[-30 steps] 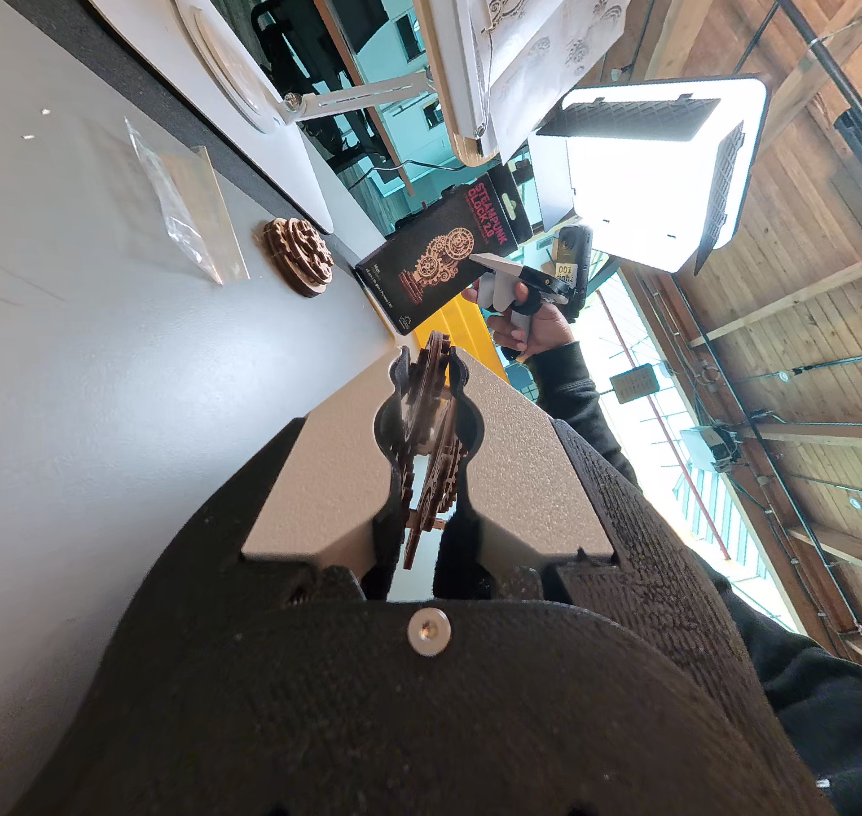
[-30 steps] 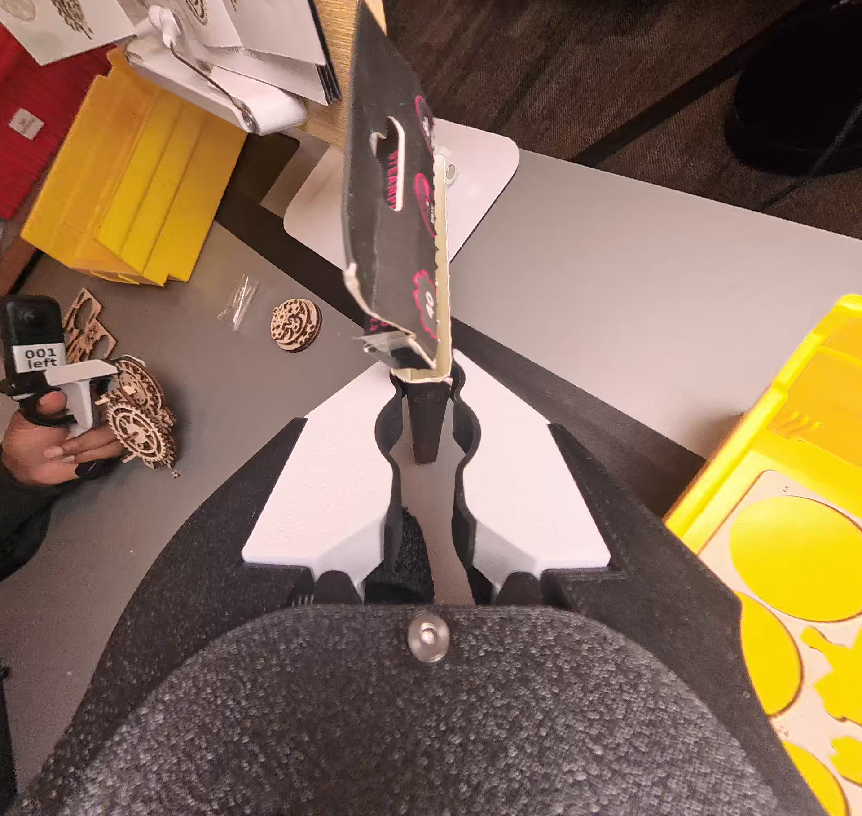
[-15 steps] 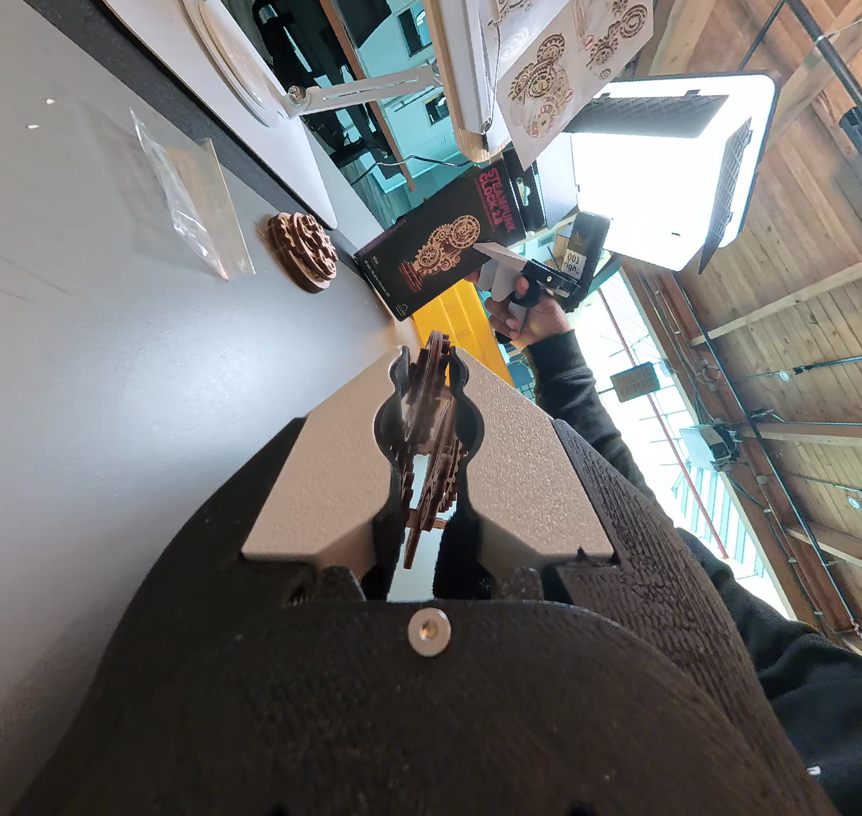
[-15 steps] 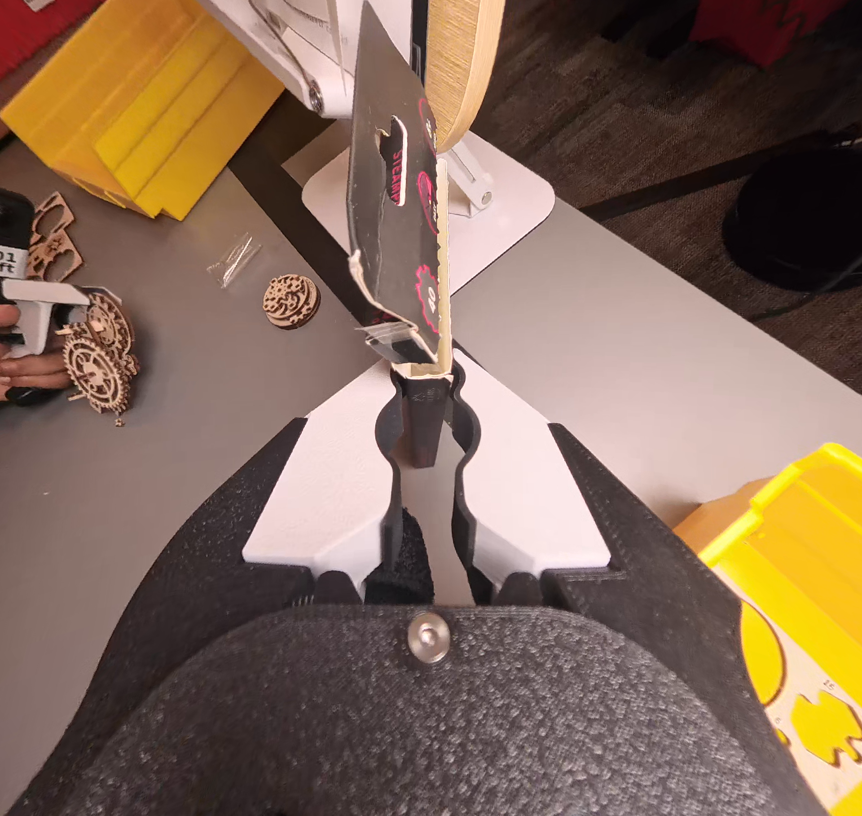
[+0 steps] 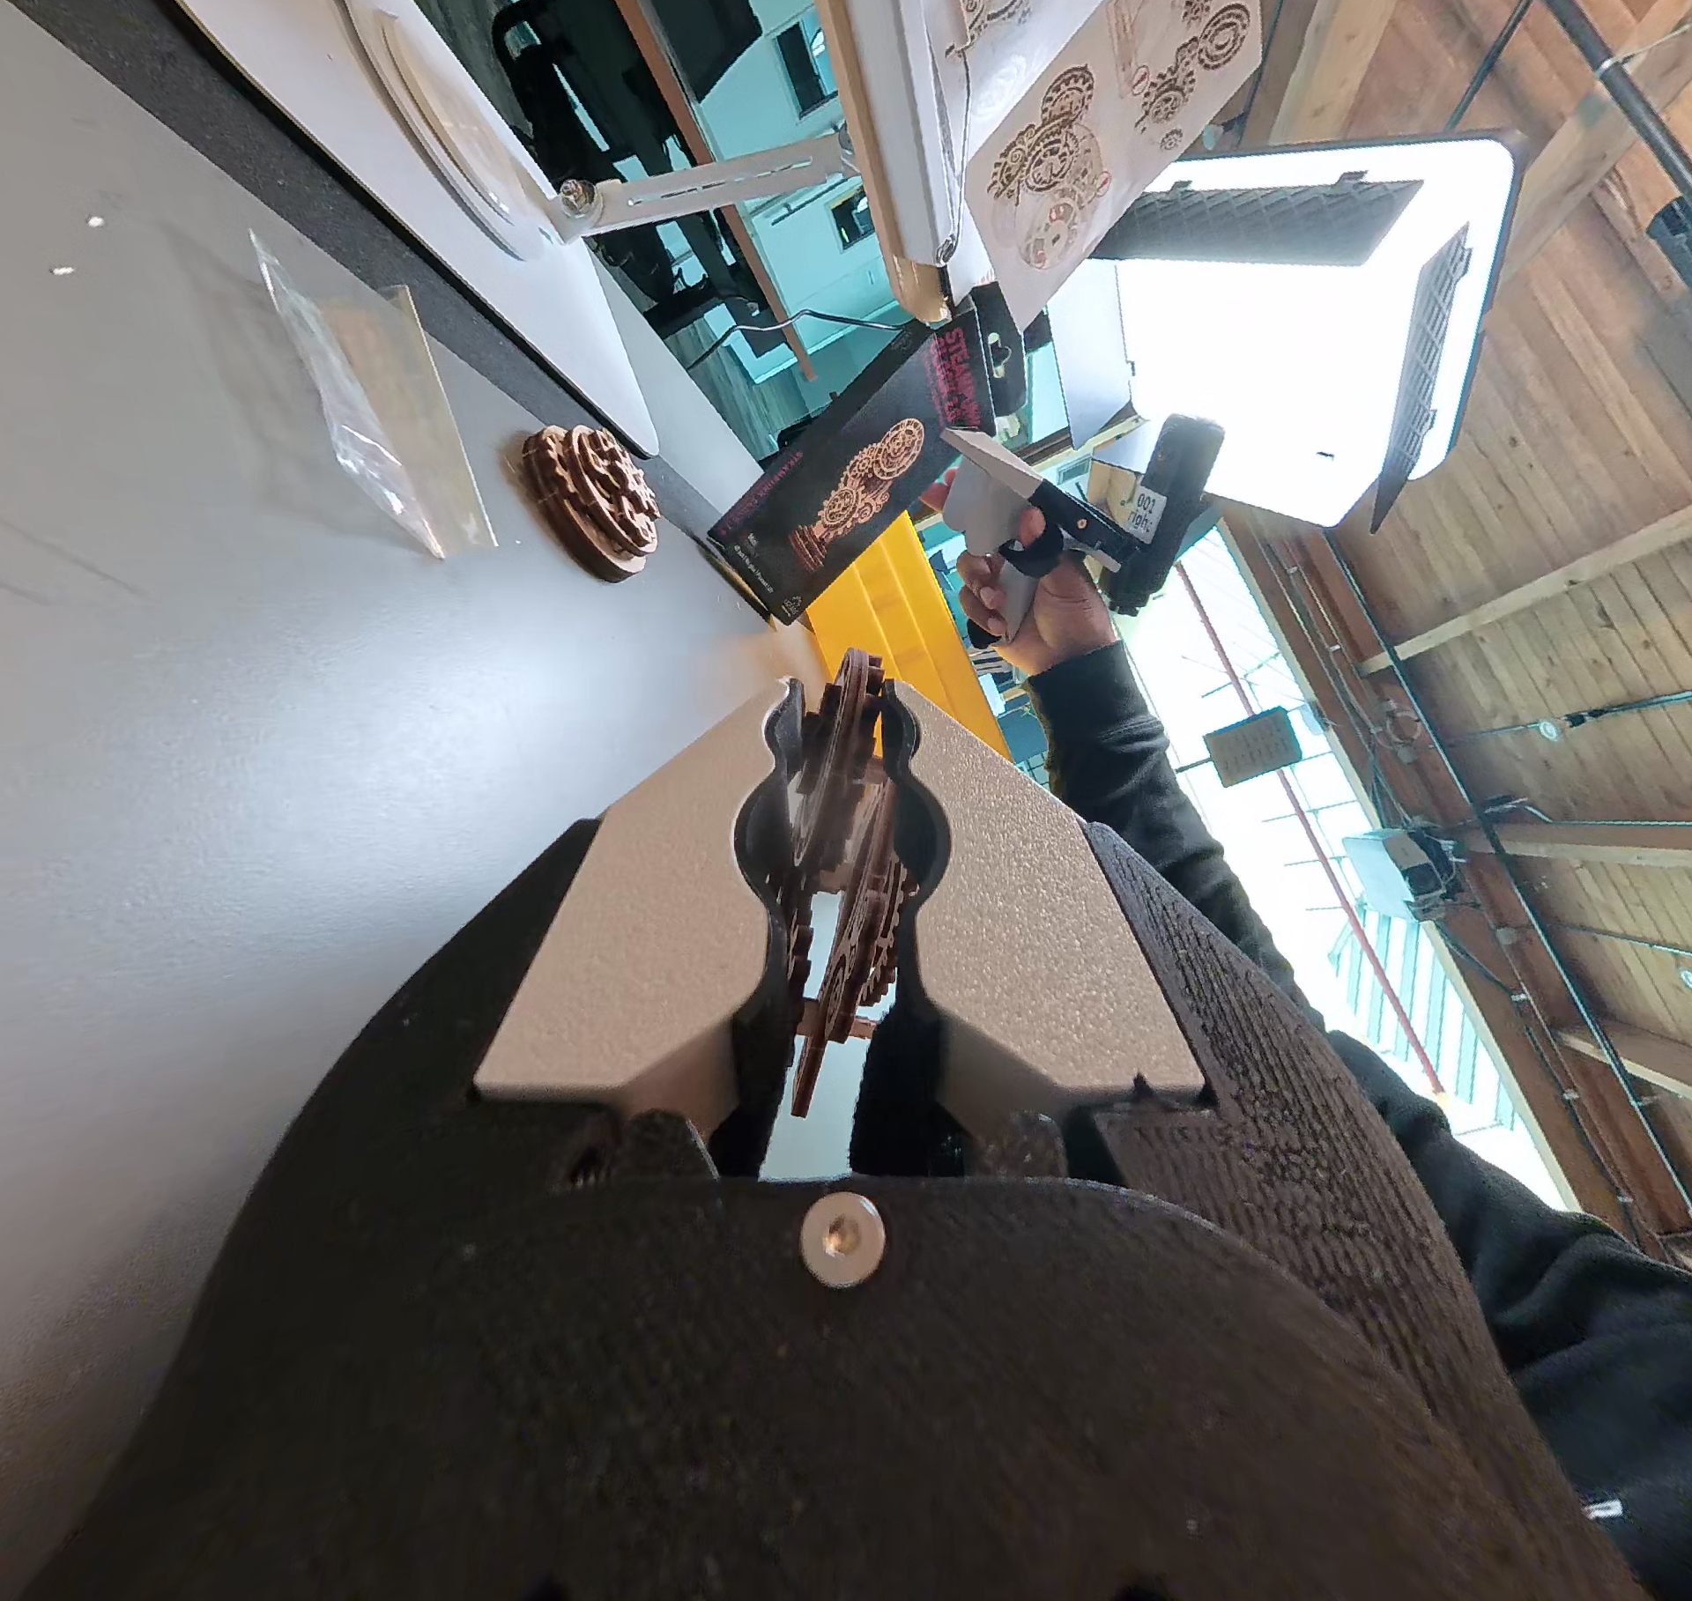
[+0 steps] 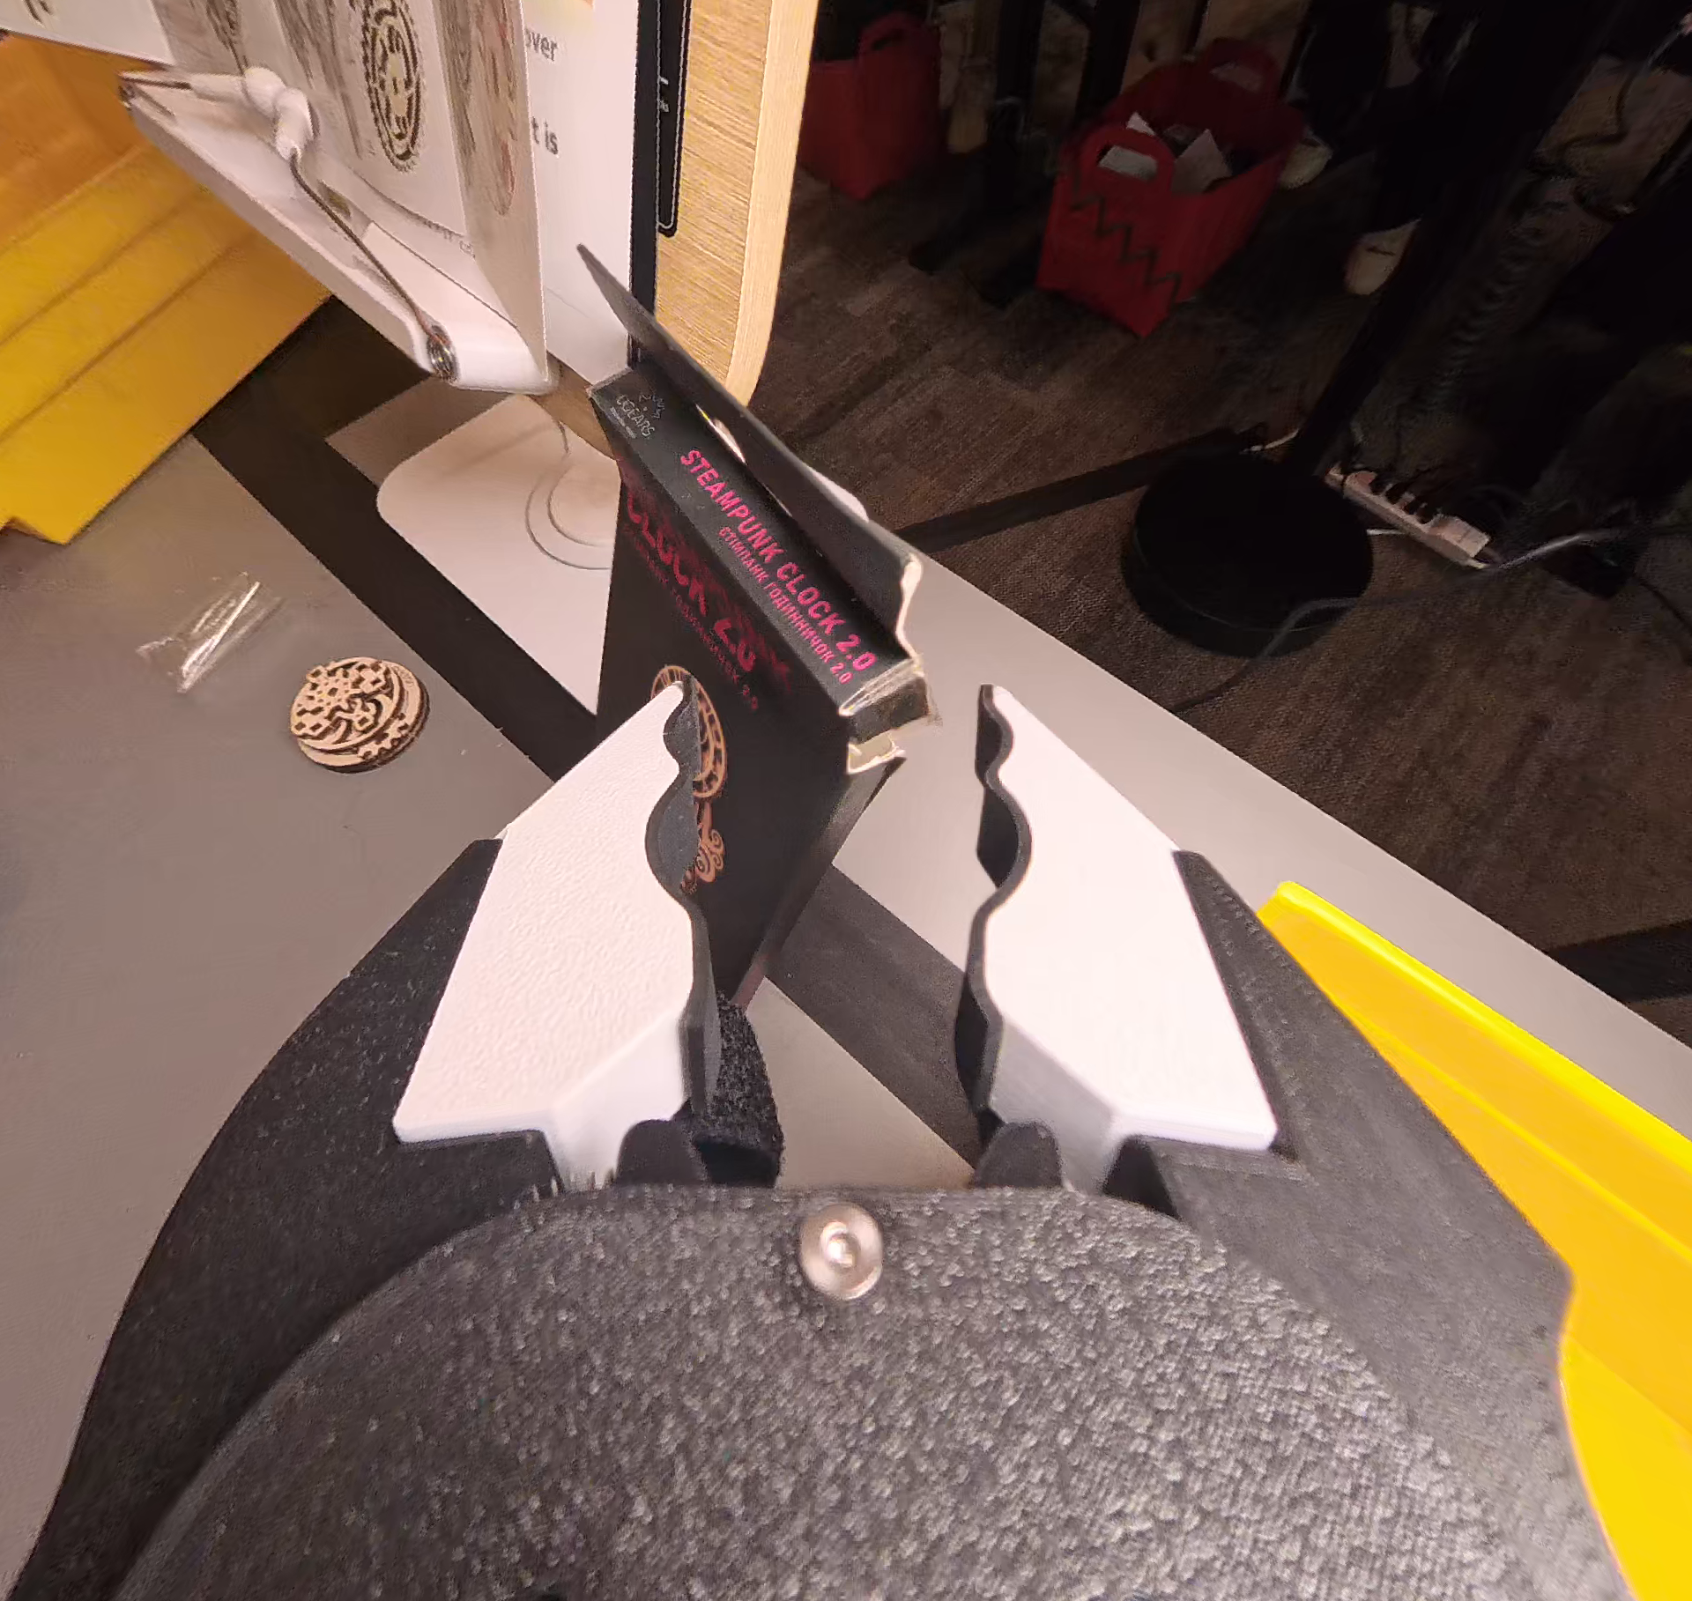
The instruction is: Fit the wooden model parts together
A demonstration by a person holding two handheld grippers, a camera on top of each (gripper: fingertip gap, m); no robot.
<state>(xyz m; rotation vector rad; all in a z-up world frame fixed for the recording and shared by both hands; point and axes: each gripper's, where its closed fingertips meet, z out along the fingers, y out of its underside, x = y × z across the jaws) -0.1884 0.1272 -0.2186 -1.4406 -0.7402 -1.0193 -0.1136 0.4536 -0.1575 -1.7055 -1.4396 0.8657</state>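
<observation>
Tongs (image 6: 829, 788) spread over grey table (image 6: 229, 870), dim carpeted floor (image 6: 1053, 385) beyond

past my hand-held gripper i see a grey bench (image 6: 165, 898), dark carpet floor (image 6: 1053, 385) beyond it, a bright light panel (image 5: 1282, 349) and wooden ceiling beams (image 5: 1556, 184) above.

Left wrist view rolled sideways, grey tabletop (image 5: 229, 733) at 9 o'clock, right wrist view upright, both share black box (image 6: 732, 642), round wooden gear disc (image 5: 591, 504).
</observation>
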